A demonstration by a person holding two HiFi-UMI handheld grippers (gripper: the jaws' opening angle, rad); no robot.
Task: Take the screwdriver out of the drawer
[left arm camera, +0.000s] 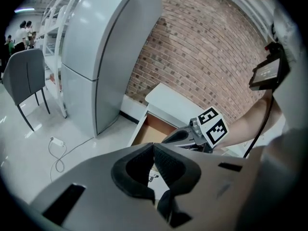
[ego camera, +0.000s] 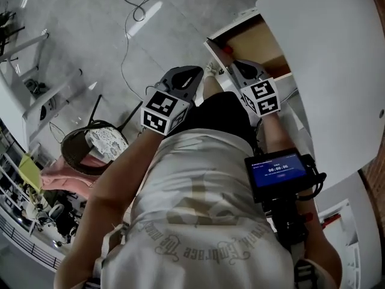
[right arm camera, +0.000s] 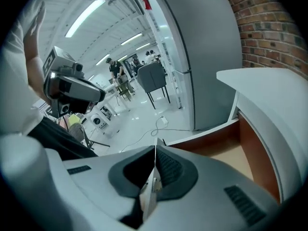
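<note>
Head view: R tool point(ego camera: 232, 64) at drawer point(ego camera: 265, 44).

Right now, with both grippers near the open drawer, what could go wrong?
1. The right gripper and left gripper both have shut jaws; reaching in like this would probably shove things rather than grasp.
2. No screwdriver shows in the drawer, which is partly hidden behind the right gripper, so the reach may be blind.
3. The white tabletop overhangs the drawer; the right gripper could knock its edge.
</note>
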